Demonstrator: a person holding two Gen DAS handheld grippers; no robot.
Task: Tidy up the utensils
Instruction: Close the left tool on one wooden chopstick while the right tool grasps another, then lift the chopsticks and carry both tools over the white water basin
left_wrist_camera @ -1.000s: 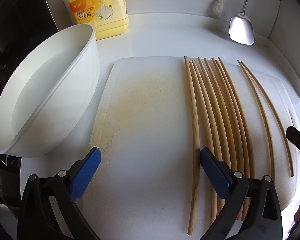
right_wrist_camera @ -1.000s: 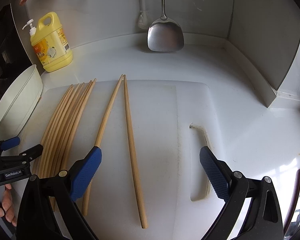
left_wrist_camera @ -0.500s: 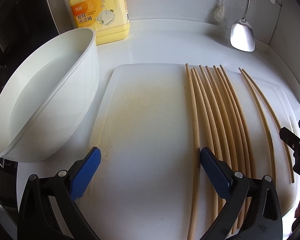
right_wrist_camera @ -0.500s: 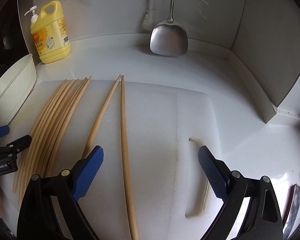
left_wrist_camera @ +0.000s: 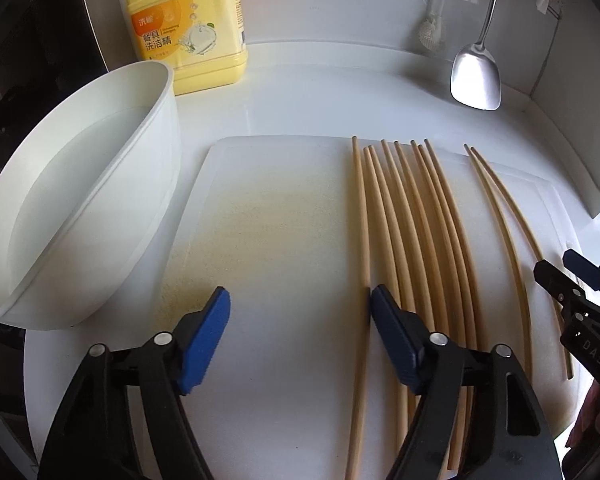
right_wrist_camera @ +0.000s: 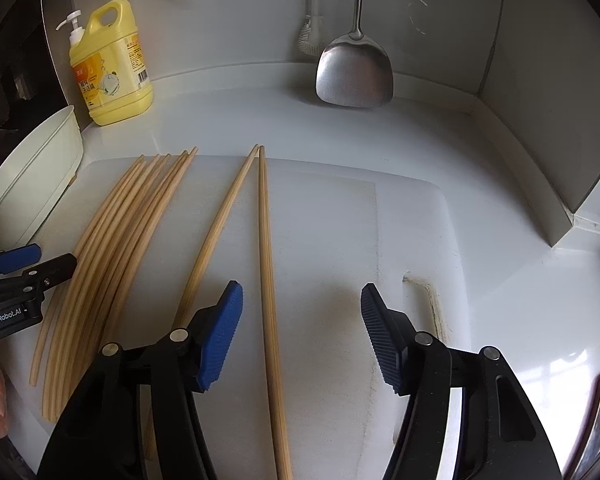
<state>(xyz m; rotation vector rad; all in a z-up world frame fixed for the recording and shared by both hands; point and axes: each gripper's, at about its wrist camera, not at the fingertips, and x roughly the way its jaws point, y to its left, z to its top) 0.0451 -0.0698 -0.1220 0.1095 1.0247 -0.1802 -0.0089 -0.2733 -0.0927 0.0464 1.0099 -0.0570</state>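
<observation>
You are closing both the left gripper (left_wrist_camera: 300, 340) and right gripper (right_wrist_camera: 302, 336), gripping nothing; chopsticks (left_wrist_camera: 416, 240) are lying sorted on the cutting board (left_wrist_camera: 280, 220), none collected.

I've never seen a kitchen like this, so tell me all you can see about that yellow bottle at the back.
The yellow bottle is a squarish plastic jug with a moulded handle and a white pump on top. Its front label shows orange, Chinese characters and a plate picture; a side label carries a barcode. It stands upright on the white counter against the back wall, behind the white bowl. Nothing grips it.
</observation>
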